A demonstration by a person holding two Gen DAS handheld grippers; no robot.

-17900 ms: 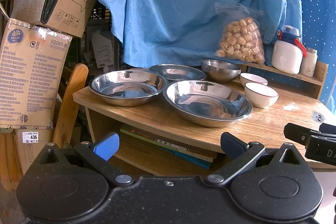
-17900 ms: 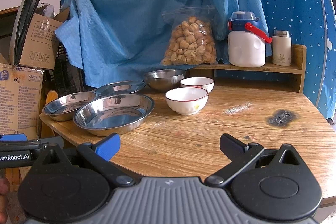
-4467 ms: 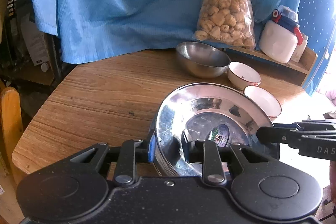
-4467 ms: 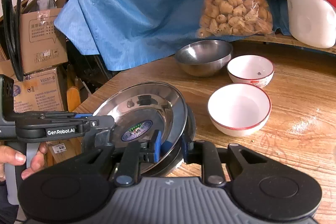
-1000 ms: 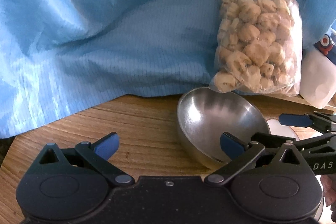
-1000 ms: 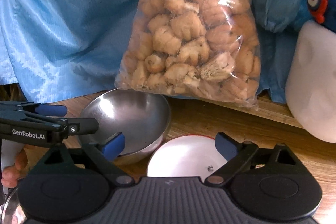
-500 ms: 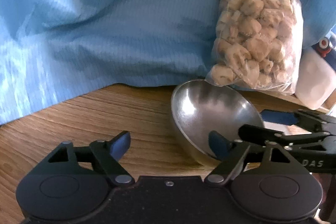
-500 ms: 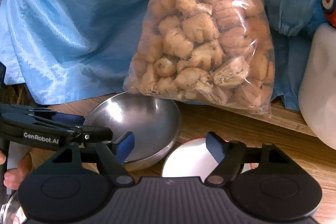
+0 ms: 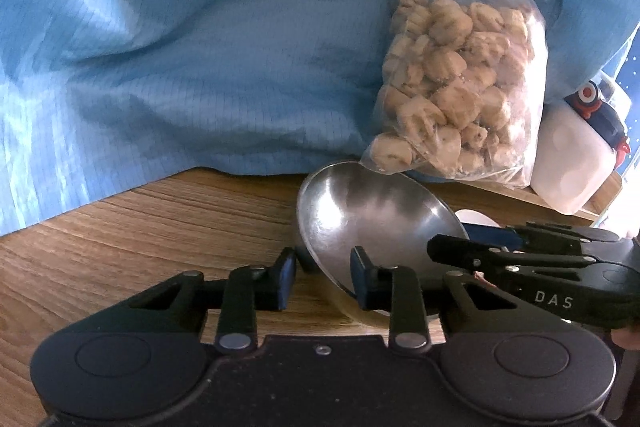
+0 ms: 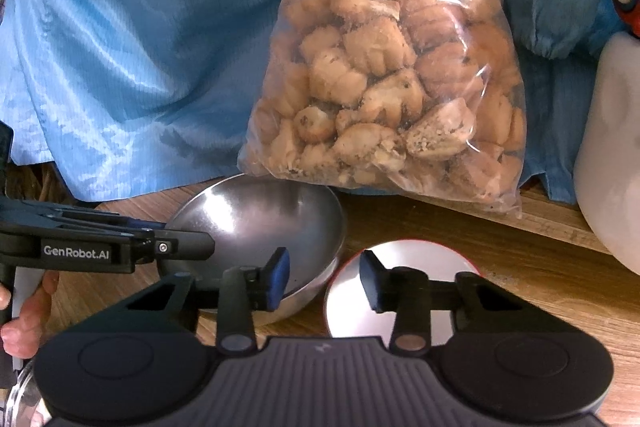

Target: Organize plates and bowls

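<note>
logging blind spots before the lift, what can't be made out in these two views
- Left wrist view: the white bowl is mostly hidden behind the steel bowl and the right hand-held gripper.
- Right wrist view: the white bowl's near part is covered by the right hand-held gripper's body.
- Both views: whether the pads press the steel bowl's rim.
- Right wrist view: the white jug is cut off by the right edge.

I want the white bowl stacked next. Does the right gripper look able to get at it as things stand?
Probably yes. The right gripper hangs just above the white bowl, with nothing over the bowl. Its jaws, which have just been closing, straddle the gap between it and the steel bowl, so a small shift right seems needed.
</note>
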